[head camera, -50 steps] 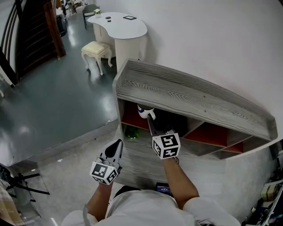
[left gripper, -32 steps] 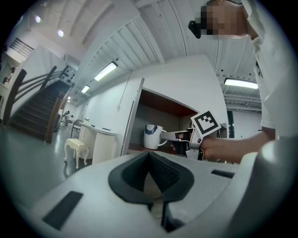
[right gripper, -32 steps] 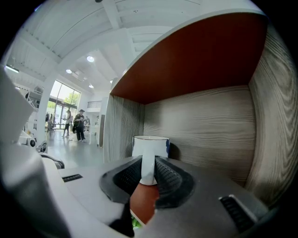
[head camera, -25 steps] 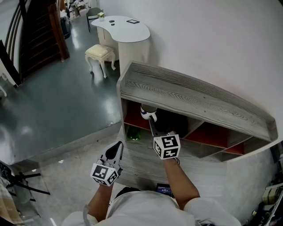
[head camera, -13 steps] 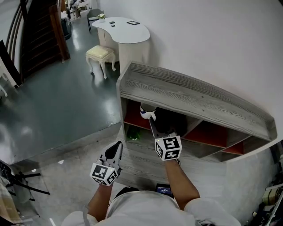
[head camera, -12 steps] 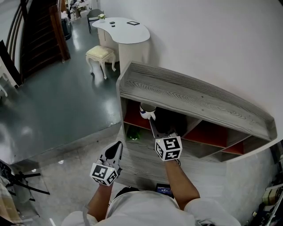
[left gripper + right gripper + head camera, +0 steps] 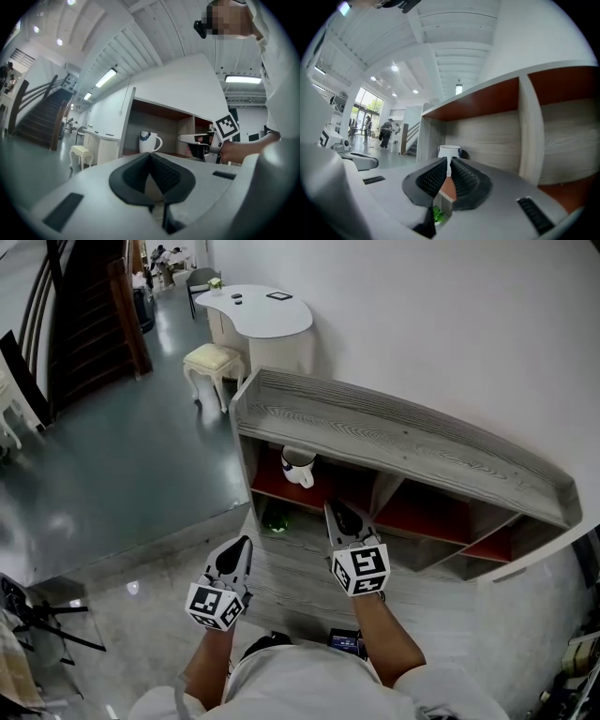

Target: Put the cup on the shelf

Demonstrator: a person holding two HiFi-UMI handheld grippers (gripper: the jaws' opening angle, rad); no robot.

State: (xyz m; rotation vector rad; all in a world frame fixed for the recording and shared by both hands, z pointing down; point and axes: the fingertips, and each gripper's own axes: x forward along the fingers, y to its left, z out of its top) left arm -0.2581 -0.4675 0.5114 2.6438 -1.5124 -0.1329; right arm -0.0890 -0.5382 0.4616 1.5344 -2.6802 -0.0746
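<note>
A white cup with a blue mark and a handle stands upright on the red floor of the top-left compartment of the grey wooden shelf. Nothing holds it. The same cup shows in the left gripper view, and in the right gripper view the cup shows straight ahead. My right gripper is drawn back in front of the shelf, clear of the cup. Its jaws have just been closing and stand a thin slit apart, with nothing between them. My left gripper hangs lower left, shut and empty.
A small green plant sits in the compartment under the cup. Further compartments with red floors run to the right. A white desk and a cream stool stand beyond the shelf's left end, with a dark staircase farther left.
My right gripper has let go of the cup and pulled back out of the compartment toward me. The cup stays standing on the shelf. The left gripper has barely shifted.
</note>
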